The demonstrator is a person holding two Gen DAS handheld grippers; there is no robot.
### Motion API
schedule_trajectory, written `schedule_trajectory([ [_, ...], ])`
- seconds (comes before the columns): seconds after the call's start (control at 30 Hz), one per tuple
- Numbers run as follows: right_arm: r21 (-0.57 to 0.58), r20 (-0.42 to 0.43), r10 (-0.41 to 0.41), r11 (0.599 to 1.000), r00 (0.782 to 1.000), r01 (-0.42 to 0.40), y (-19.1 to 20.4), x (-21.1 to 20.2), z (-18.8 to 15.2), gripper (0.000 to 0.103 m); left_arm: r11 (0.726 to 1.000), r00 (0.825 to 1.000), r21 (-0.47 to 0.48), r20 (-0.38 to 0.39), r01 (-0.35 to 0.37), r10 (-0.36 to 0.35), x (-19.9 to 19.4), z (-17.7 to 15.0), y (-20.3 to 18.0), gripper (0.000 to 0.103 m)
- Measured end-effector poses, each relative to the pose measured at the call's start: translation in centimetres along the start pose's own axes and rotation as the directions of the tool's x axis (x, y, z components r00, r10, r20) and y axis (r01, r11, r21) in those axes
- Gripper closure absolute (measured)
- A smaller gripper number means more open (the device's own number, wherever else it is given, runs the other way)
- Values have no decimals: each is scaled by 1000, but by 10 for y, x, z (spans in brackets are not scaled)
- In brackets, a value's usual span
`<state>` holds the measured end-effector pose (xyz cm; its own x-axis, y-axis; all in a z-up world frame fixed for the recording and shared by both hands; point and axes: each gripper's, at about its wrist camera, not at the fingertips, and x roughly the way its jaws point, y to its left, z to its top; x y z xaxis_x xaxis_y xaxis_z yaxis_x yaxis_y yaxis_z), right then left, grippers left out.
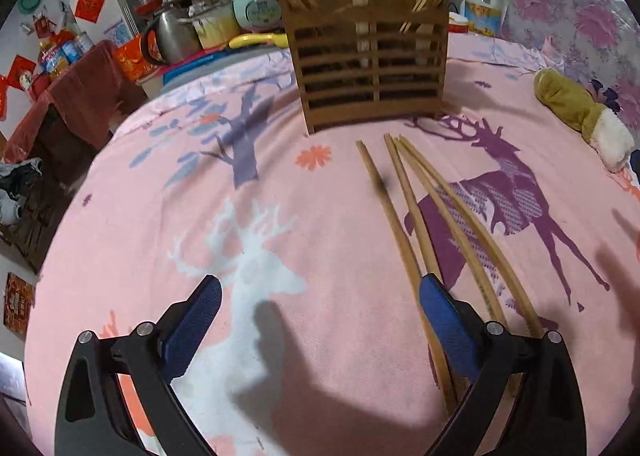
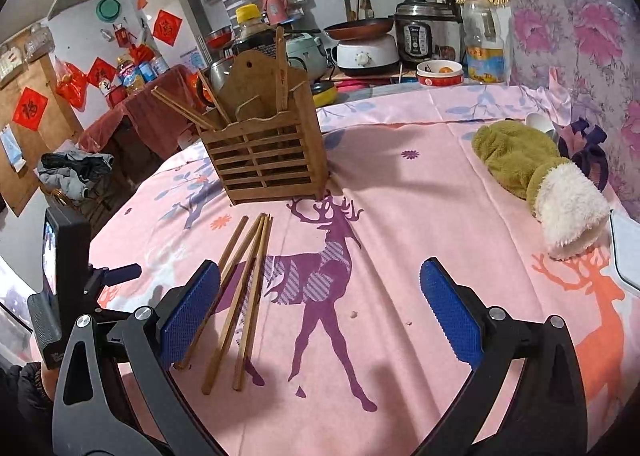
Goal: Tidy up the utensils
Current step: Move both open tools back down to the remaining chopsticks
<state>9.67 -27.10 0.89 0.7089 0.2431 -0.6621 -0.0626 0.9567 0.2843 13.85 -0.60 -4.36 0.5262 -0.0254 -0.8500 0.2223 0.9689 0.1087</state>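
Observation:
A brown slatted wooden utensil holder [image 1: 368,63] stands on the pink deer-print cloth, with chopsticks upright in both ends; it also shows in the right wrist view [image 2: 268,159]. Several loose wooden chopsticks [image 1: 416,215] lie on the cloth in front of it, also visible in the right wrist view [image 2: 244,296]. My left gripper [image 1: 320,320] is open and empty, its right finger over the chopsticks' near ends. My right gripper [image 2: 320,312] is open and empty, its left finger beside the chopsticks.
A green and white plush mitten [image 2: 536,179] lies at the right on the cloth [image 2: 400,296]. The left gripper's body [image 2: 60,288] shows at the left in the right wrist view. Kitchen appliances, a bottle and a bowl [image 2: 440,73] stand behind the table.

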Motion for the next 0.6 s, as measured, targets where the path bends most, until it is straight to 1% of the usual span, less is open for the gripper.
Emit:
schedule_trajectory([
  [0.2, 17, -12, 1, 1000, 1000, -1, -3, 2, 0, 6, 999, 999, -24, -25, 32, -32, 7, 1, 4, 6],
  [0.33, 24, -21, 5, 1000, 1000, -5, -4, 4, 0, 6, 994, 994, -47, -42, 94, -96, 9, 2, 4, 6],
  [0.4, 26, -24, 5, 1000, 1000, -4, -5, 5, 0, 6, 993, 993, -46, -42, 108, -110, 9, 2, 2, 6],
  [0.5, 28, -27, 6, 1000, 1000, -5, -5, 6, 0, 6, 994, 994, -31, -44, 102, -103, 12, 3, -3, 6],
  [0.57, 26, -28, 5, 1000, 1000, -4, -6, 7, -1, 6, 994, 994, -37, -43, 98, -100, 14, 4, -1, 6],
  [0.6, 24, -31, 4, 1000, 1000, -3, -5, 7, -1, 6, 996, 996, -45, -46, 78, -80, 17, 5, 3, 6],
])
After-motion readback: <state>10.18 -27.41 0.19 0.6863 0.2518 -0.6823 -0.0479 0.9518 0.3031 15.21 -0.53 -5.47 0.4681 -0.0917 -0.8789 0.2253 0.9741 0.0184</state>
